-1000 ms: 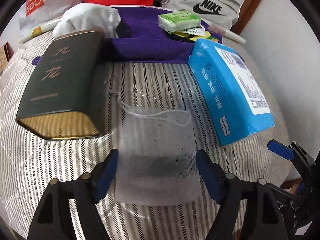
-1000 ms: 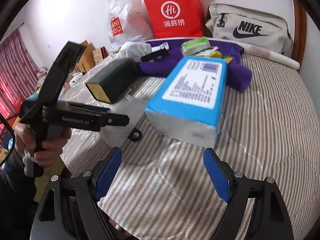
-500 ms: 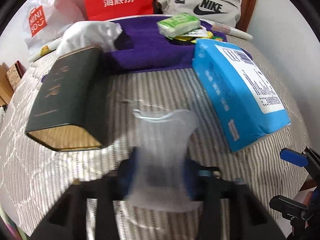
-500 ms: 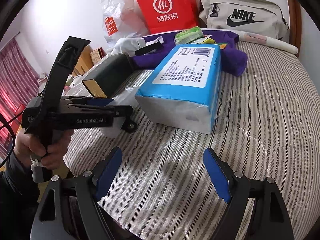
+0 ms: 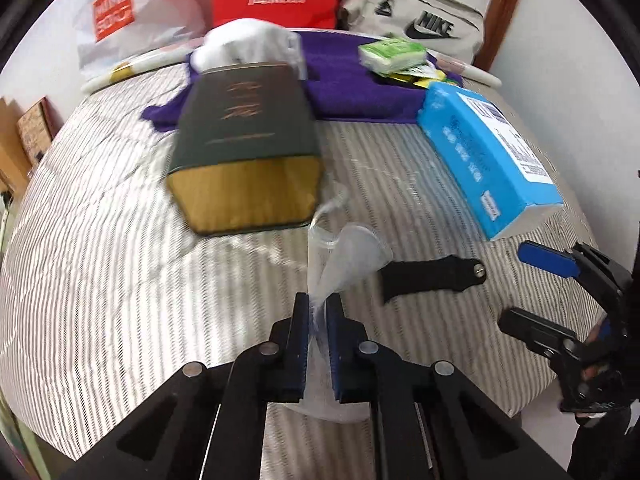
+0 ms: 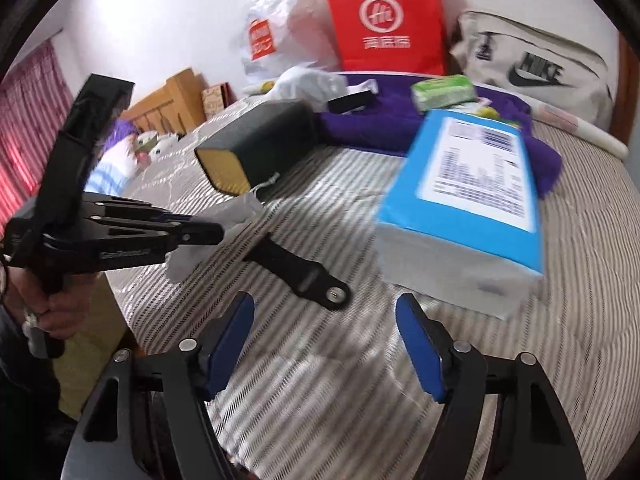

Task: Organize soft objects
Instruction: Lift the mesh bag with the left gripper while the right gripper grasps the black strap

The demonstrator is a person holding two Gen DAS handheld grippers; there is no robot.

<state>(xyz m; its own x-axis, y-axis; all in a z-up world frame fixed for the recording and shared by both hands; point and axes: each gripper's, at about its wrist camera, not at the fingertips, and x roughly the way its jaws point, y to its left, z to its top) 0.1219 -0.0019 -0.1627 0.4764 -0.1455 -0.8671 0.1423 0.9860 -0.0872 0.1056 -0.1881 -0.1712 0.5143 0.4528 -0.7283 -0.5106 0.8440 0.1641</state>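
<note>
Pouch (image 5: 352,256) pinched in my left gripper (image 5: 318,344) for lifting; my right gripper (image 6: 324,344) is closing, empty, near strap (image 6: 298,266).

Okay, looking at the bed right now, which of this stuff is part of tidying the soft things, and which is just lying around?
Part of the job:
- sheer mesh pouch, pinched in the left gripper
- right gripper, jaws closing, nothing between them
- black strap
- blue tissue pack

Just lying about:
- dark green box
- red paper bag
- Nike bag
- purple cloth
</note>
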